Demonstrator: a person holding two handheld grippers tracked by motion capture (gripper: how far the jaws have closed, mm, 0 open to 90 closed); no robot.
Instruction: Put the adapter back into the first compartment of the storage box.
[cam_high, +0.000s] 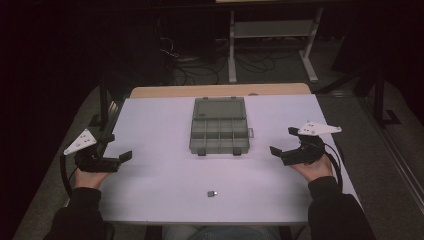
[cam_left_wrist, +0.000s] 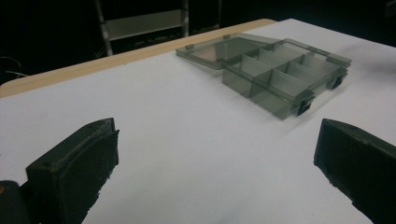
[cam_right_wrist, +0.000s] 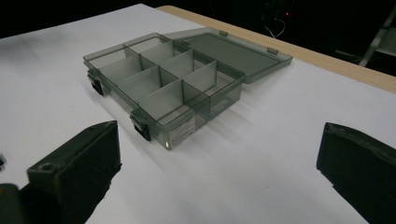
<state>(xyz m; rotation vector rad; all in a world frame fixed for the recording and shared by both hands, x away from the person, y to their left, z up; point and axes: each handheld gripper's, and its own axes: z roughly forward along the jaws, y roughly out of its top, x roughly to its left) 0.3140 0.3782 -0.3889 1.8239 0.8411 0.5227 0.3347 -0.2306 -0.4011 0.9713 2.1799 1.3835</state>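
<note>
Grey compartment box (cam_high: 219, 131) (lid open) between grippers; small clip (cam_high: 212, 193) nearer.

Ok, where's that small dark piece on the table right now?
In the high view the small dark piece lies alone near the table's front edge, roughly central, in front of the open compartment box.

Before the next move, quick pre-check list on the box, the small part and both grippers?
1. Smoky translucent plastic compartment box lid folded back flat: ok.
2. Compartments empty, dividers in place: ok.
3. Small dark part lying free on the white table, near the front edge, apart from the box: ok.
4. Left gripper jaws wide, nothing between them: ok.
5. Right gripper jaws wide, nothing between them: ok.
6. Which way up the small part lies: cannot tell, too small.
</note>
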